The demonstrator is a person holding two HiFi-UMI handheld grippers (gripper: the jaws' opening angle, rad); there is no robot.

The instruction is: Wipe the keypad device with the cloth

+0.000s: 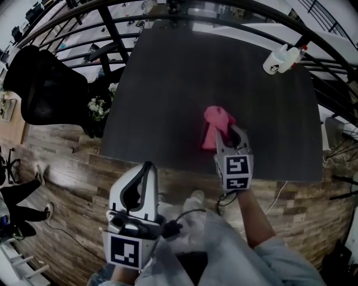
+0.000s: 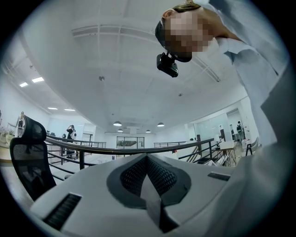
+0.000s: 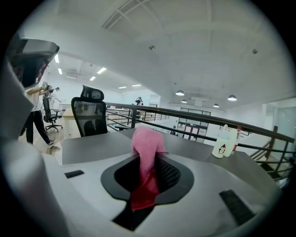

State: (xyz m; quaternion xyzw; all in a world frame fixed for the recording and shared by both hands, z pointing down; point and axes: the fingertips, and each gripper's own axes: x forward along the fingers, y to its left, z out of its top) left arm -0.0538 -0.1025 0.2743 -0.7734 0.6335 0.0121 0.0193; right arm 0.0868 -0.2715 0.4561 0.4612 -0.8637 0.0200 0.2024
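A pink cloth point(image 1: 215, 125) hangs crumpled over the near right part of the dark table point(image 1: 179, 84), and my right gripper point(image 1: 232, 137) is shut on it. In the right gripper view the pink cloth point(image 3: 147, 143) stands up between the jaws of the right gripper point(image 3: 149, 159). My left gripper point(image 1: 146, 167) is off the table, low by the person's lap, jaws together with nothing in them. The left gripper point(image 2: 147, 159) points up at the ceiling. No keypad device shows in any view.
A white bottle point(image 1: 282, 58) stands at the table's far right corner, also seen as the bottle point(image 3: 224, 143). A black office chair point(image 1: 45, 84) and a small plant point(image 1: 98, 106) sit left of the table. A dark railing point(image 1: 224, 11) runs behind it. Another person's legs point(image 1: 22, 195) are at far left.
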